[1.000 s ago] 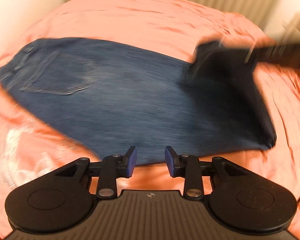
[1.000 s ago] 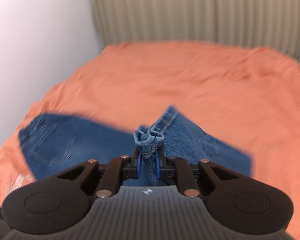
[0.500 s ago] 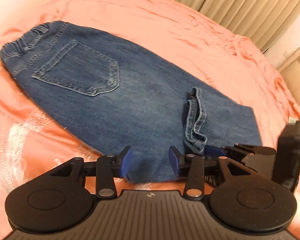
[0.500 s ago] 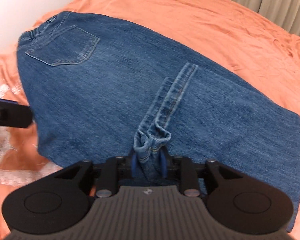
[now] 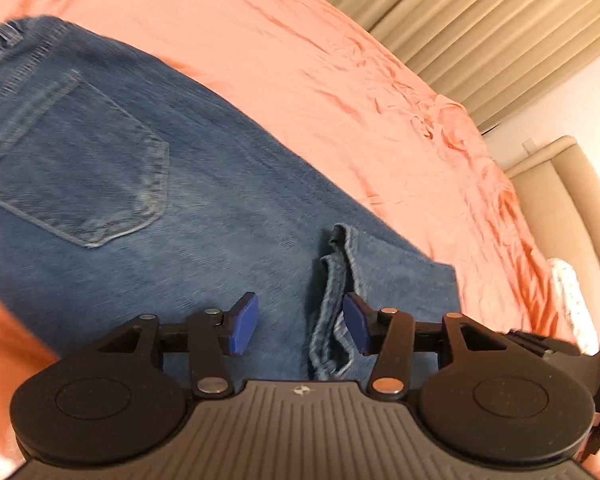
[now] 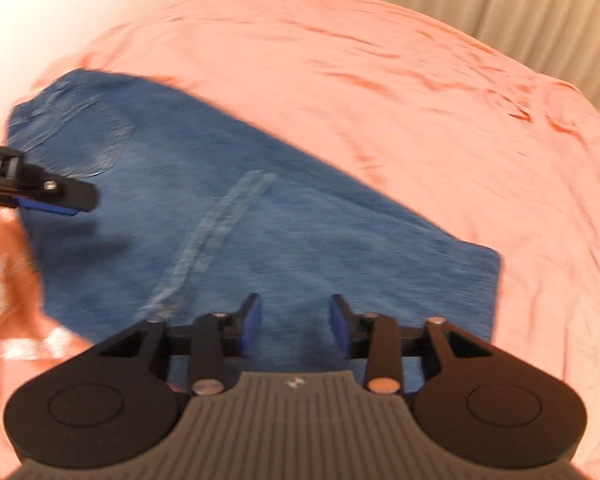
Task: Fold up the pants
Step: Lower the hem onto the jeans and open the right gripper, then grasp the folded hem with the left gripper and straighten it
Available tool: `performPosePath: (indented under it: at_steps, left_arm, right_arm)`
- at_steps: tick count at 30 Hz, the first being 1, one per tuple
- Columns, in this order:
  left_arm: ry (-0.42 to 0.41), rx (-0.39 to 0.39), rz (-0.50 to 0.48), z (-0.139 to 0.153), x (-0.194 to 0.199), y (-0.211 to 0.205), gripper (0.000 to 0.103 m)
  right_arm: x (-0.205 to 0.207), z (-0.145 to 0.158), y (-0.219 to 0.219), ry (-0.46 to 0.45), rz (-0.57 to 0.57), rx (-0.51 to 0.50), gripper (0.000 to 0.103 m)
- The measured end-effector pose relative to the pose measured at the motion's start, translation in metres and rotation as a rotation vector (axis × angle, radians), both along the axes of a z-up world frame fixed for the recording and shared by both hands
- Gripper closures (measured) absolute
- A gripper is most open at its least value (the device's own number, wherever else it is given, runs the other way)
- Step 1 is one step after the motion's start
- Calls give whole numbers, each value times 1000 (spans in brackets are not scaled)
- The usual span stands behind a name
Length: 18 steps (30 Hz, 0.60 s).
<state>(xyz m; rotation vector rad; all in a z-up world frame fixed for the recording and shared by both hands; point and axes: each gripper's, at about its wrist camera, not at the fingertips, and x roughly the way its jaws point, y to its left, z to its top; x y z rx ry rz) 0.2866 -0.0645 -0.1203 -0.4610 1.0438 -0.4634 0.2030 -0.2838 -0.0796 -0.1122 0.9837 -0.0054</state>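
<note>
Blue jeans lie folded flat on an orange bedsheet, back pocket up at the left. The leg hem lies across the fold. My left gripper is open, low over the jeans' near edge, the hem between its pads. My right gripper is open and empty above the jeans, right of the hem strip. The left gripper's finger shows at that view's left edge.
The orange sheet covers the bed all around the jeans. Beige curtains hang behind. A beige upholstered headboard stands at the right. A white lace patch lies at the near left.
My right gripper has opened and let go of the hem, which now lies on the folded jeans, and has drawn back. My left gripper has moved in over the hem.
</note>
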Motion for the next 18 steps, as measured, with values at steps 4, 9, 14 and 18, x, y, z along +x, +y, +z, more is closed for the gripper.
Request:
performPosePath:
  at_steps: [4,9,14,18]
  left_arm:
    - [31,-76,-26,-20,16,-18,37]
    - [77,-142,-25,-52,34,-38,35]
    - [104,-221,-56,-75,50,-55,35]
    - [116,-257,-69,-84,61,-66,52]
  right_arm:
    - [7,-12,-25,7,-59,41,89]
    - [23,-36,-29,38,-60,43,89]
    - [27,-49,-36,55,-38,9,89]
    - [29,-53,-52,65,-65,-1,89]
